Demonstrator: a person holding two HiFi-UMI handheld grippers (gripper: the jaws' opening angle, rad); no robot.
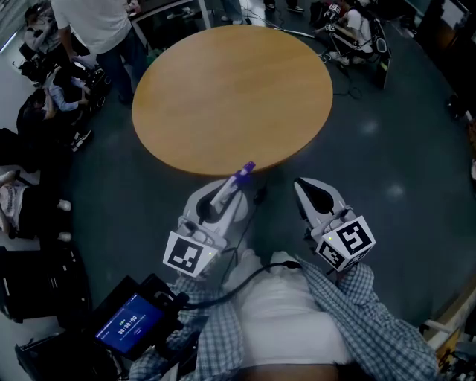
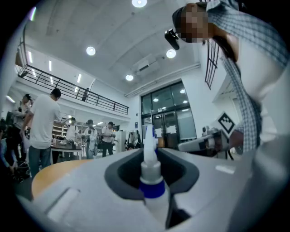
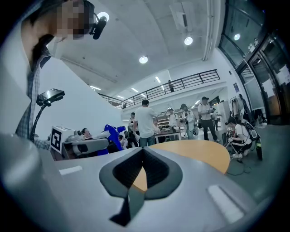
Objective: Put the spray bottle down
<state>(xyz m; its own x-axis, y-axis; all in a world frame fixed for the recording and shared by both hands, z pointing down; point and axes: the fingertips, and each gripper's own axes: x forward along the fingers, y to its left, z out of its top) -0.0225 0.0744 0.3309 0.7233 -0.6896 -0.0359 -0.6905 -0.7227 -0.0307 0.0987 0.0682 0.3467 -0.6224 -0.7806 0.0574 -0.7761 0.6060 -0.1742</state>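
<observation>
1. Gripping a white plastic spray bottle [image 2: 151,176] with a blue collar: the left tool [image 1: 232,187]. The left gripper view shows its jaws closed on the bottle's body just below the collar.
2. The spray bottle lies along the jaws with its nozzle end forward. It points toward the round, light-brown wooden tabletop [image 1: 230,97], and the tool is held level.
3. In the head view the bottle's purple-blue tip sits right at the tabletop's near edge. The rest of the bottle and the tool are over the dark grey floor [image 1: 387,171] on the person's side. Only the jaws carry the bottle; it is not set down on the tabletop.
4. The right tool [image 1: 309,192] has its jaws closed tip to tip with nothing between them. A small gap behind the tips shows a sliver of the tabletop.
5. The right tool is held beside the left one, apart from it, just short of the same near edge.
6. The left tool's white cube with black square markers [image 1: 186,254] and the right tool's matching cube [image 1: 346,242] sit at their rear ends.
7. Checked shirt sleeves [image 1: 372,312] lead back from the tools. A black device with a lit blue screen [image 1: 130,324] is at the lower left of the head view.
8. Bystanders [image 1: 97,22] stand and sit beyond the tabletop's far and left sides.
</observation>
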